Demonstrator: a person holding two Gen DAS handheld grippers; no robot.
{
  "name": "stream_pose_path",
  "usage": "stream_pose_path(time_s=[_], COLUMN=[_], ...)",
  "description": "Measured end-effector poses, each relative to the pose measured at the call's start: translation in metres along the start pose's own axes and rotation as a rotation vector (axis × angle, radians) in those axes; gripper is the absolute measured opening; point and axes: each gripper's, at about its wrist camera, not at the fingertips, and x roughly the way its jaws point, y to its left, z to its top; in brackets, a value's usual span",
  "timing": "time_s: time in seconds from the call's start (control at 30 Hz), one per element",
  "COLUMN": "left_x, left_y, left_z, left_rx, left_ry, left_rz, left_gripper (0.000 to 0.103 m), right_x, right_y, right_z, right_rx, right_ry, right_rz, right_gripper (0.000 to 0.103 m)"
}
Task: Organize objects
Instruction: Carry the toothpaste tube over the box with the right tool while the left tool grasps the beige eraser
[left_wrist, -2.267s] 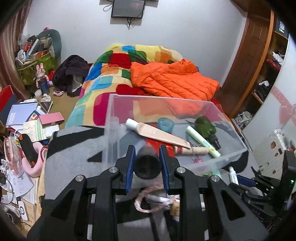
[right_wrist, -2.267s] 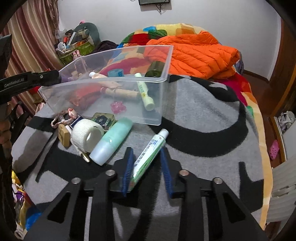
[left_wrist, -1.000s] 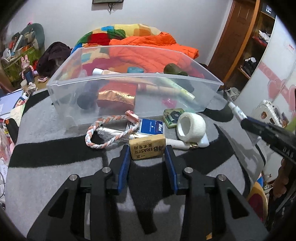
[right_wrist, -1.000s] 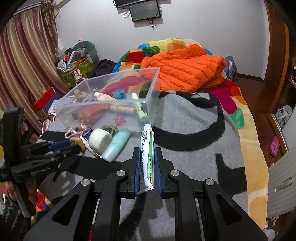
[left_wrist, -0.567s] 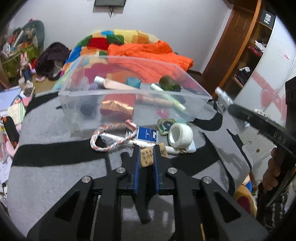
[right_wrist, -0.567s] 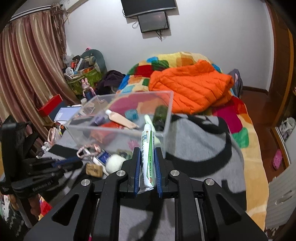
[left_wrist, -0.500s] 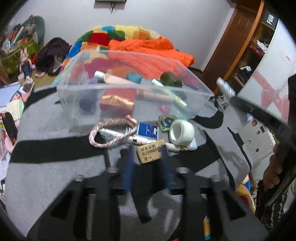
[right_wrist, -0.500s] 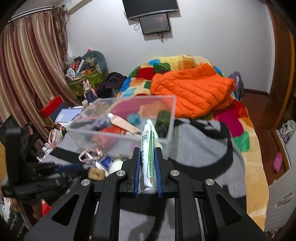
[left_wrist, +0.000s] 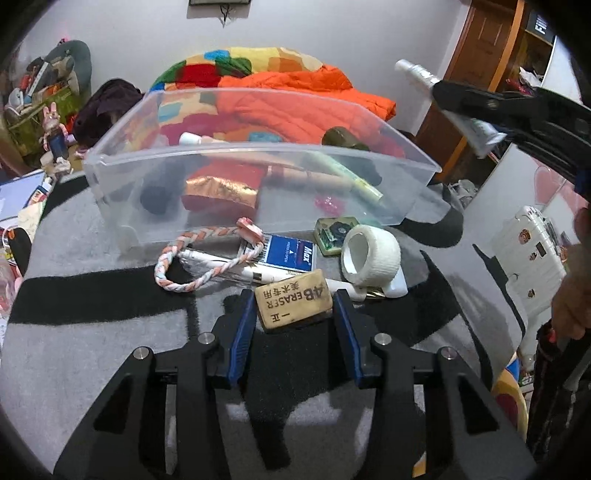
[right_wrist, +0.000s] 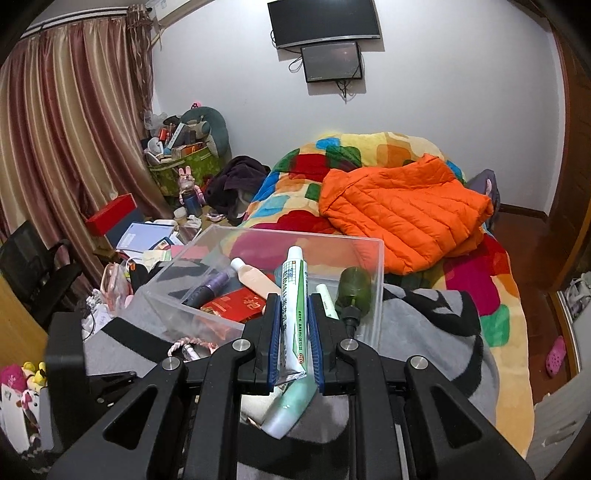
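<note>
A clear plastic bin (left_wrist: 110, 162) stands on the grey and black blanket and holds several items. My left gripper (left_wrist: 293, 304) is open around a tan eraser (left_wrist: 293, 304) that lies on the blanket in front of the bin. My right gripper (right_wrist: 293, 306) is shut on a white and green tube (right_wrist: 293, 310) and holds it high above the bin (right_wrist: 378, 288). In the left wrist view the right gripper and the tube (left_wrist: 424, 79) show at the upper right.
In front of the bin lie a braided pink cord (left_wrist: 195, 258), a blue box (left_wrist: 291, 253), a white tape roll (left_wrist: 369, 256), a white pen (left_wrist: 236, 267) and a mint bottle (right_wrist: 290, 410). An orange jacket (right_wrist: 399, 214) lies on the bed behind.
My left gripper closed on the eraser, lifted it briefly, then opened; the eraser lies on the blanket between the fingers. My right gripper has lifted the tube up towards the bin.
</note>
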Motion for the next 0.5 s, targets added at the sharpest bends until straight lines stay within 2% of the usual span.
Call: stream_pose_path(time_s=[0.2,0.37,0.5], left_x=[-0.023,-0.042,-0.042], left_y=[0.004,0.012,0.022], left_z=[0.01,0.033,0.057], left_rx=[-0.001,-0.017,-0.03], left_ry=[-0.055,-0.121,-0.148], left_rz=[-0.012,-0.019,-0.01], left_gripper=[0.042,0.042,0.042], right_x=[0.022,0.042,0.057], right_y=[-0.002,-0.006,-0.007], right_z=[0.008,0.015,0.017], right_rx=[0.001,0.011,0.022], right_ry=[0.028,0.055,0.085], right_rz=[-0.013,-0.008,0.004], right_gripper=[0.013,0.013,0.013])
